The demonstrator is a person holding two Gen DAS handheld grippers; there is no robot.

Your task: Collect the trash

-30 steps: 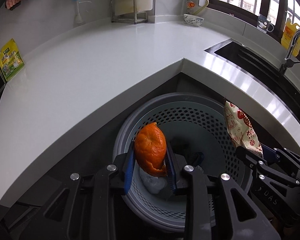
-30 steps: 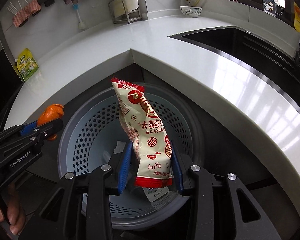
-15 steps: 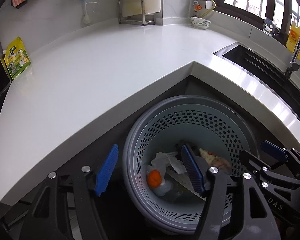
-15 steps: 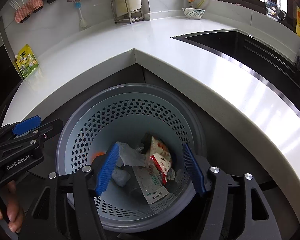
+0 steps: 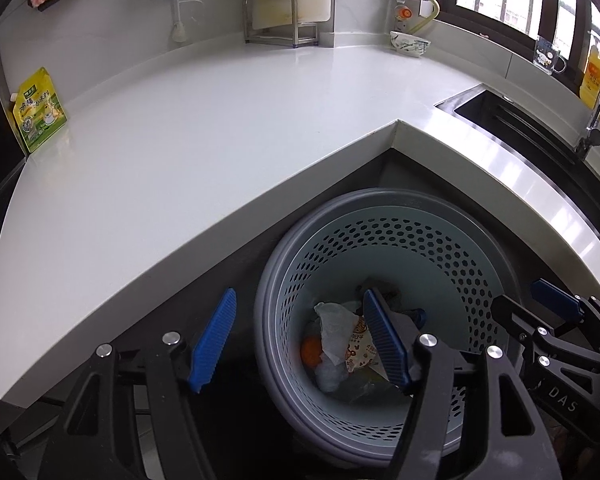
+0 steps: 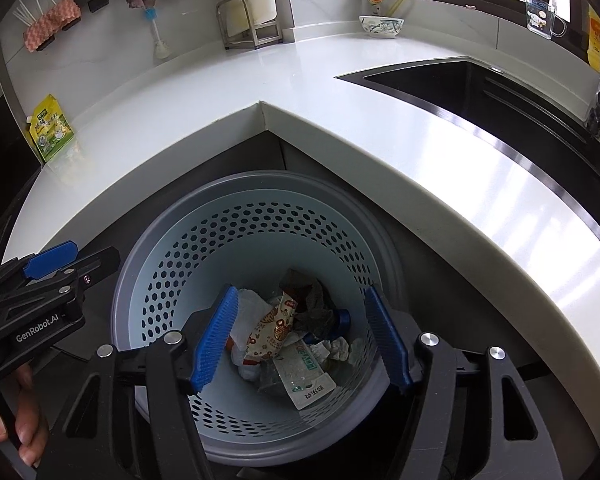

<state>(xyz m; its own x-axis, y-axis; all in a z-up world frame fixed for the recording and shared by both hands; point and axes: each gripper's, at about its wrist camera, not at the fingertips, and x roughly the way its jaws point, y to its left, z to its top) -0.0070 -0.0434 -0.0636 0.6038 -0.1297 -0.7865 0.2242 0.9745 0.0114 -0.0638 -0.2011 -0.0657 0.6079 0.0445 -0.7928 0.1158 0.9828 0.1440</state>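
A perforated pale blue trash basket (image 5: 452,256) (image 6: 204,248) stands on the floor below the counter corner. Inside lie an orange peel (image 5: 311,350), a red and white snack wrapper (image 6: 274,330) (image 5: 360,354), crumpled paper (image 5: 334,320) and other wrappers. My left gripper (image 5: 302,340) is open and empty above the basket's left rim. My right gripper (image 6: 302,336) is open and empty right over the basket's opening. Each gripper shows at the edge of the other's view.
A white L-shaped counter (image 5: 180,152) wraps around the basket. A green-yellow pouch (image 5: 39,110) leans at its far left. A metal rack (image 5: 278,16) and a bowl (image 5: 410,44) stand at the back. A dark sink (image 6: 500,92) with a faucet lies to the right.
Both grippers opened and dropped the orange peel and the snack wrapper into the basket. Since then they have drawn back and up a little.
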